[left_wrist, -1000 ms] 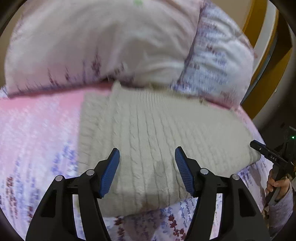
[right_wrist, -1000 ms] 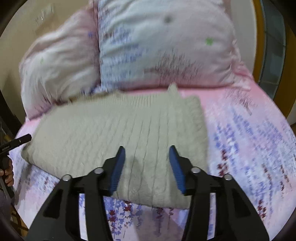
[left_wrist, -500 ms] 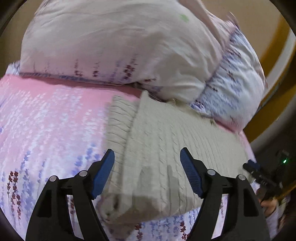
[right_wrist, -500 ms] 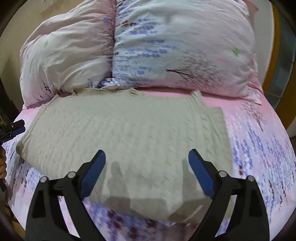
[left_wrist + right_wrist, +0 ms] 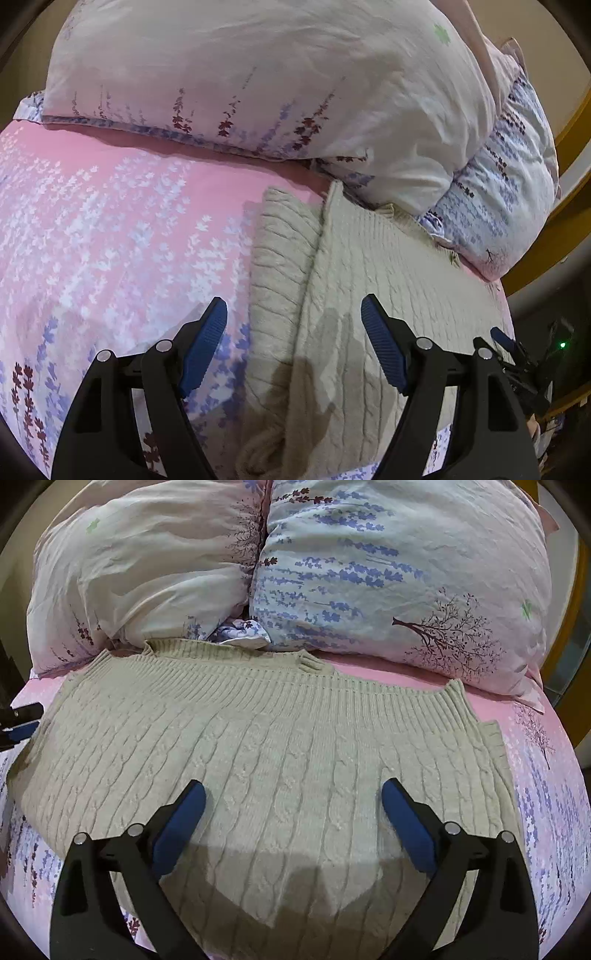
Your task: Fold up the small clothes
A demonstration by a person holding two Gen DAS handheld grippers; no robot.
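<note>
Sweater [image 5: 280, 746] lies flat beneath the opening right claw [image 5: 291, 808], untouched.

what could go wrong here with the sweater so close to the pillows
1. The sweater has its ribbed far edge tucked against the two pillows; lifting it could drag them.
2. The left hand-held gripper straddles the folded side edge, so it might pinch only one layer or the pink bedsheet.
3. The right hand-held gripper is opening over mid-fabric, not an edge, risking a bunched fold.
</note>
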